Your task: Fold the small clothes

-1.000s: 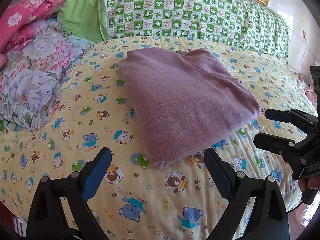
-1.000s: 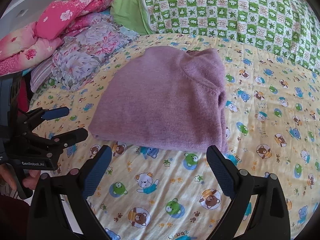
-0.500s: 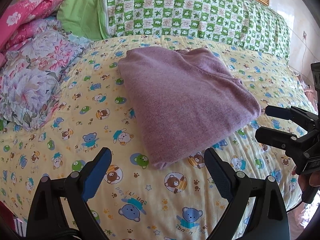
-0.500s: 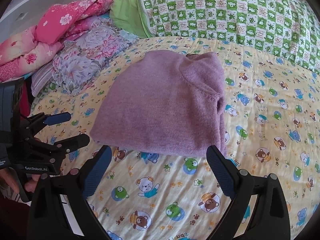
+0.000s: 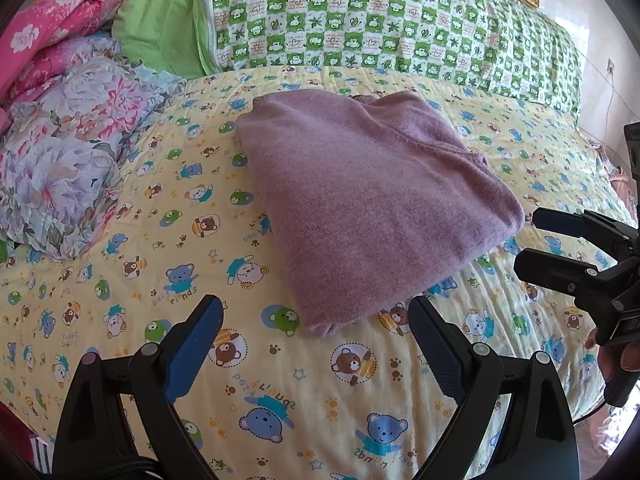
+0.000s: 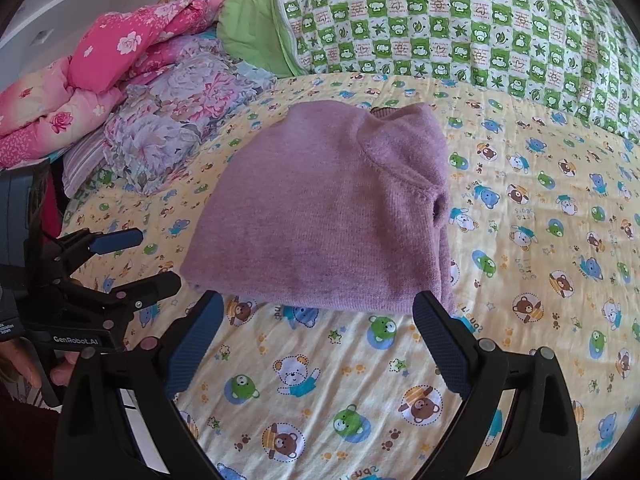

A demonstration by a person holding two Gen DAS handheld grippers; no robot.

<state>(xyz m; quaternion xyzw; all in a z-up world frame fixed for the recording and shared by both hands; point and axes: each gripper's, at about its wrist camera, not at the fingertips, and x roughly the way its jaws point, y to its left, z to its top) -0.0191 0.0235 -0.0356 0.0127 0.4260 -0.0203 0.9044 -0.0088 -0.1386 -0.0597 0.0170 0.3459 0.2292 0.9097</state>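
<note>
A folded purple knit sweater (image 5: 360, 200) lies flat on the yellow bear-print bed sheet (image 5: 280, 380); it also shows in the right wrist view (image 6: 320, 220). My left gripper (image 5: 316, 320) is open and empty, just short of the sweater's near corner. My right gripper (image 6: 318, 316) is open and empty, just short of the sweater's near edge. The right gripper also shows at the right of the left wrist view (image 5: 532, 240), and the left gripper at the left of the right wrist view (image 6: 152, 260). Neither touches the sweater.
A green checked quilt (image 5: 360, 20) lies across the head of the bed. A floral pillow (image 5: 60, 160) and pink floral bedding (image 6: 80, 92) are piled at the left. The bed's edge runs along the near side.
Both grippers have drawn back slightly from the sweater, staying open. The sweater has not moved.
</note>
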